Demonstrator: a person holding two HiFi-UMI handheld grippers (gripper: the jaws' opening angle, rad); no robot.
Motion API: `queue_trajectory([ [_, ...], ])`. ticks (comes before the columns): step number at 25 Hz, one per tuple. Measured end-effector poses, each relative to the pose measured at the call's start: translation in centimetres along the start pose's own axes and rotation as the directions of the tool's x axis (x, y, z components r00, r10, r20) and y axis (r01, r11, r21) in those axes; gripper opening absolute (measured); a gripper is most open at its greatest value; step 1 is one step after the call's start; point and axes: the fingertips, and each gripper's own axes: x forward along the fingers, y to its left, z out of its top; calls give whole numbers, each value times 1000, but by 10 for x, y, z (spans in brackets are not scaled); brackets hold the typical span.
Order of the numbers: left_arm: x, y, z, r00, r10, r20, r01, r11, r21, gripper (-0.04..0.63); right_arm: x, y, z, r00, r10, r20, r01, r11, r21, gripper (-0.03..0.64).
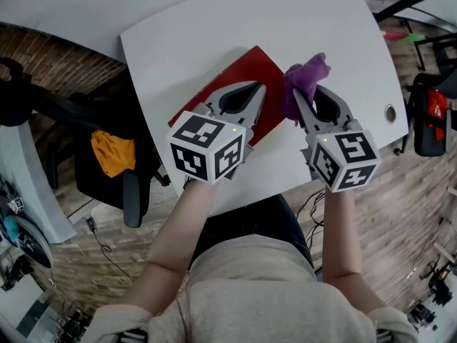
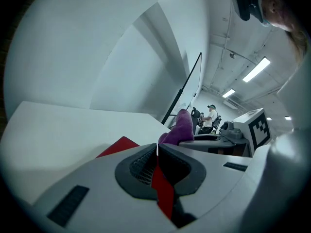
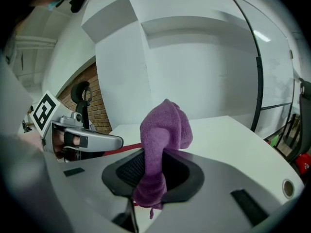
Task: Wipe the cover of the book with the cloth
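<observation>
The right gripper (image 1: 303, 95) is clamped on the purple cloth (image 1: 307, 73), bunched beyond its tips. The red book (image 1: 251, 64) lies just left of it, under the left gripper (image 1: 257, 90), whose jaws are together. If the book isn't pinned, wiping may push it sideways

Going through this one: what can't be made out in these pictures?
- Head view: the left claw covers much of the red book; its near edge and any title are hidden.
- Left gripper view: red shows below the shut jaws; contact with the book is unclear.
- Head view: the steep downward angle hides whether the purple cloth in the right claw touches the book.
</observation>
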Motion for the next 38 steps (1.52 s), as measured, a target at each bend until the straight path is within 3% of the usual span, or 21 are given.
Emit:
queue_trajectory([
  [17,13,4,-21,998,-6,-69,4,999,-35,25,24,-6,-33,998,11,-62,-5,996,89,100],
  [38,2,3,-23,998,-27,-65,26,1000,-16,25,30,0,-38,997,31,-76,-21,992,127,100],
])
